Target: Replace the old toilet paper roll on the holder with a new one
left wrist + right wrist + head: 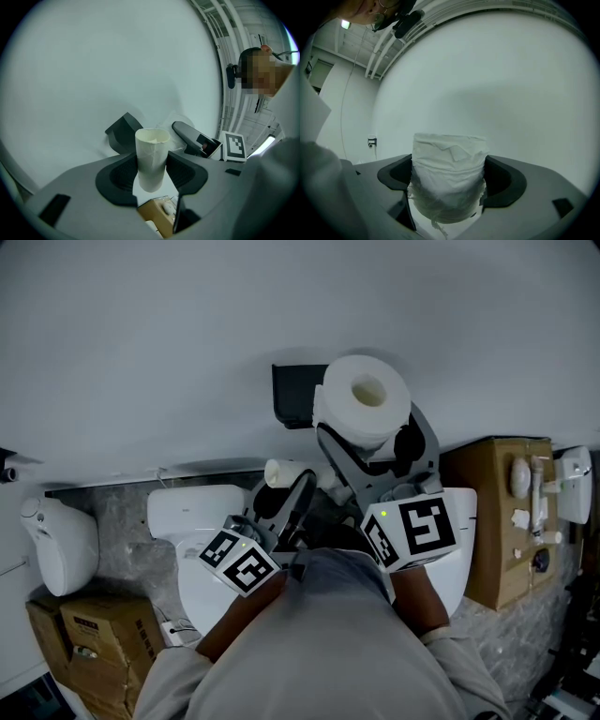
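Observation:
My right gripper (371,431) is shut on a full white toilet paper roll (364,401), held up close to the white wall. In the right gripper view the roll (449,173) fills the gap between both jaws. Just left of the roll, a black holder (296,396) is fixed to the wall. My left gripper (287,487) is lower and further left, shut on an empty pale cardboard core (284,472). In the left gripper view the core (152,157) stands upright between the jaws. Behind it are the holder (123,132) and one of the right gripper's fingers (191,136).
A white toilet (199,514) sits below the grippers. A cardboard box (499,521) with small white items on top stands at the right. More boxes (86,634) and a white container (62,542) are at the left. The wall fills the upper part of the head view.

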`<state>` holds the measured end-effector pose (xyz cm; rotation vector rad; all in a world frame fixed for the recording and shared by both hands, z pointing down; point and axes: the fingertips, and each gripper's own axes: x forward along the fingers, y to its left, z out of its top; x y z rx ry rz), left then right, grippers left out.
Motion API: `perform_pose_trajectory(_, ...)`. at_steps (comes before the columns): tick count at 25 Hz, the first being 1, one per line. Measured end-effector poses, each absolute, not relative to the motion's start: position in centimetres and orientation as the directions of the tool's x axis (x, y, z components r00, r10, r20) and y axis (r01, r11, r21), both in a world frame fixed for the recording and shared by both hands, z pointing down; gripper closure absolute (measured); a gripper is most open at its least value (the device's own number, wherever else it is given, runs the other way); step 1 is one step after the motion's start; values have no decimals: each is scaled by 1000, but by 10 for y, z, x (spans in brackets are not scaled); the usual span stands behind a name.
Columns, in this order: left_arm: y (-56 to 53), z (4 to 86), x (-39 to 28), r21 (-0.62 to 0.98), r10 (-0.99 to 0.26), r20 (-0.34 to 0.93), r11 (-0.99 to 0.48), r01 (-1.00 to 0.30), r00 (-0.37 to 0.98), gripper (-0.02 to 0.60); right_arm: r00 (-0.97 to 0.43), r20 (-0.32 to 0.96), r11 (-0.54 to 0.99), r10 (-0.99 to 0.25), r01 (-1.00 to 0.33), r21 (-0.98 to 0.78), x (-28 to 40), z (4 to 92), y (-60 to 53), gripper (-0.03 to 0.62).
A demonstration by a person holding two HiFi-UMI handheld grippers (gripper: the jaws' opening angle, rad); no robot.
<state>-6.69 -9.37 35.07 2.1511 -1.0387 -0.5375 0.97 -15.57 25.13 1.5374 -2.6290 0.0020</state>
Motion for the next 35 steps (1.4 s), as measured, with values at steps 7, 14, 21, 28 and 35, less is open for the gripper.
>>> perform_pose_trajectory(7, -87, 353, -66, 740, -800, -66, -440, -509, 596, 402, -488, 79, 493, -869, -869, 50, 14, 249, -138, 145)
perform_pose_trajectory(14, -86, 354, -65, 744, -801, -62, -435, -507, 595, 402, -494, 73, 497, -866, -867, 28, 20, 249, -128, 145)
perform_pose_trajectory(21, -83, 356, -60, 719, -805, -46, -438, -540, 591, 402, -489, 51, 488, -871, -872, -27, 33, 248, -123, 145)
perform_pose_trajectory(28, -81, 358, -47, 701, -794, -32, -451, -553, 607, 402, -470, 46, 465, -882, -881, -80, 52, 252, -121, 145)
perform_pose_trajectory(35, -80, 356, -31, 699, -778, -30, -465, -543, 628, 402, -440, 28, 433, -898, -892, -128, 79, 248, -118, 145)
